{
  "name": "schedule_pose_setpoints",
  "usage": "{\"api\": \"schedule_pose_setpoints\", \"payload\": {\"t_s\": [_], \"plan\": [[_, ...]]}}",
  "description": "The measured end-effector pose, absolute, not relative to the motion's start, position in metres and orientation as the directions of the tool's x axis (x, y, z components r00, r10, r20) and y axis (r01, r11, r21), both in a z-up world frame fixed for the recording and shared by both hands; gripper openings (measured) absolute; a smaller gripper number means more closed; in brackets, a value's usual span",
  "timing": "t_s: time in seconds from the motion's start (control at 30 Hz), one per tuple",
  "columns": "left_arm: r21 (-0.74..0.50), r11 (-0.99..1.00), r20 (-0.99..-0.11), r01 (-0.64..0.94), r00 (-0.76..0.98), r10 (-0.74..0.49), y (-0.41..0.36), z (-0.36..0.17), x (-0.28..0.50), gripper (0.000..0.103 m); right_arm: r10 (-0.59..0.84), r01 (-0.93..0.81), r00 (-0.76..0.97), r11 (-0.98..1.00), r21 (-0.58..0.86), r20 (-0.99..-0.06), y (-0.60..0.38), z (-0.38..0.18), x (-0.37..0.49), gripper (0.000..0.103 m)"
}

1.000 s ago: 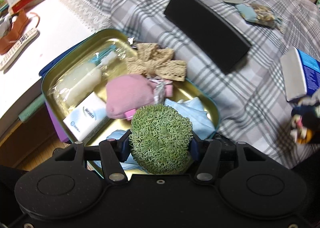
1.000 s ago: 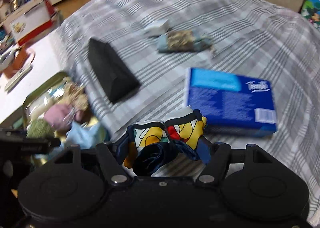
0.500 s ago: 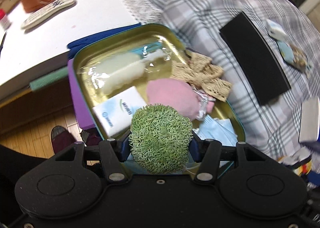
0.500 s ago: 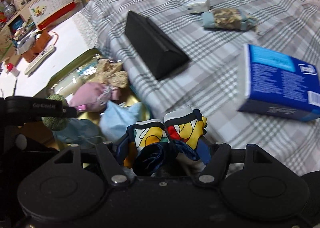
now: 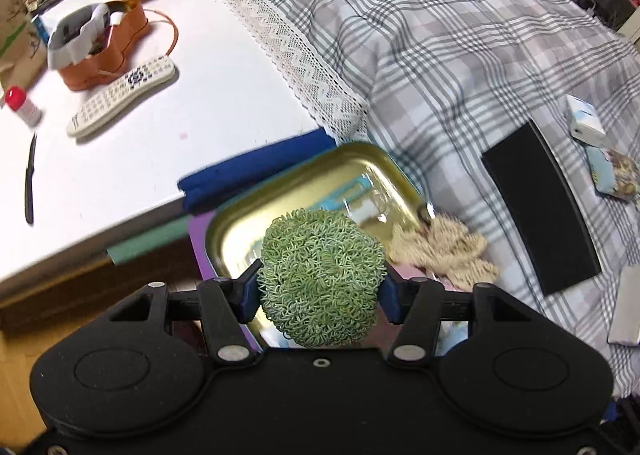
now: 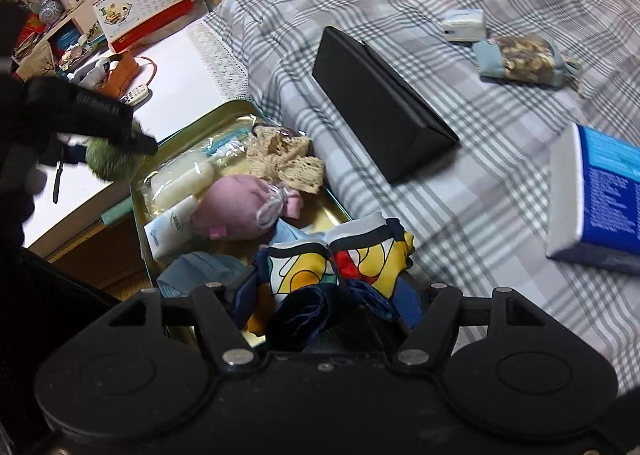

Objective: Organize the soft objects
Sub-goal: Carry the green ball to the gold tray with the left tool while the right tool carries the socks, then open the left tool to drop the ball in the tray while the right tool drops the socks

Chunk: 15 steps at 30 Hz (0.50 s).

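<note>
Left gripper clenched on green scrubber, lower centre, above gold tin; right gripper clamping patterned scarf, likely tin-bound.

Pouch in tin beside case

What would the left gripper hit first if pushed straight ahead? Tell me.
Probably the bare far corner of the gold tin tray, just ahead of the green curly ball held in the left gripper; if it clears the rim, the white table. Depth is unclear.

One tin, two pouches
</note>
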<state>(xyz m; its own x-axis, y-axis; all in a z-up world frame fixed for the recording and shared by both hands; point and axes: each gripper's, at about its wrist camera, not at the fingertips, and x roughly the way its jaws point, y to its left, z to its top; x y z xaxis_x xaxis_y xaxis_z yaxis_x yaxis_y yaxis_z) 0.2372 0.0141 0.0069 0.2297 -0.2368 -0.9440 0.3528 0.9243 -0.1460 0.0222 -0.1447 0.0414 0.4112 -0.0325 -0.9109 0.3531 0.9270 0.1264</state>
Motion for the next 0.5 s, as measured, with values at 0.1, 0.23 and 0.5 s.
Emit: {"api": "schedule_pose_setpoints", "payload": {"t_s": [0.1, 0.23, 0.5], "plan": [[-0.169, 0.915, -0.953, 0.365, 0.176, -0.246, 0.004, 0.001, 0.253, 0.054, -0.022, 0.349, 0.409, 0.927, 0.134, -0.912, -0.146, 0.038, 0.03, 0.068], [-0.22, 0.898, -0.961, 0.382, 0.072, -0.266, -0.017, -0.02, 0.269, 0.054, -0.012, 0.34, 0.408, 0.93, 0.14, -0.913, -0.144, 0.037, 0.045, 0.068], [-0.191, 0.896, -0.97, 0.4, 0.065, -0.236, -0.046, -0.031, 0.284, 0.06, 0.005, 0.321, 0.386, 0.937, 0.14, -0.922, -0.141, 0.026, 0.071, 0.068]]}}
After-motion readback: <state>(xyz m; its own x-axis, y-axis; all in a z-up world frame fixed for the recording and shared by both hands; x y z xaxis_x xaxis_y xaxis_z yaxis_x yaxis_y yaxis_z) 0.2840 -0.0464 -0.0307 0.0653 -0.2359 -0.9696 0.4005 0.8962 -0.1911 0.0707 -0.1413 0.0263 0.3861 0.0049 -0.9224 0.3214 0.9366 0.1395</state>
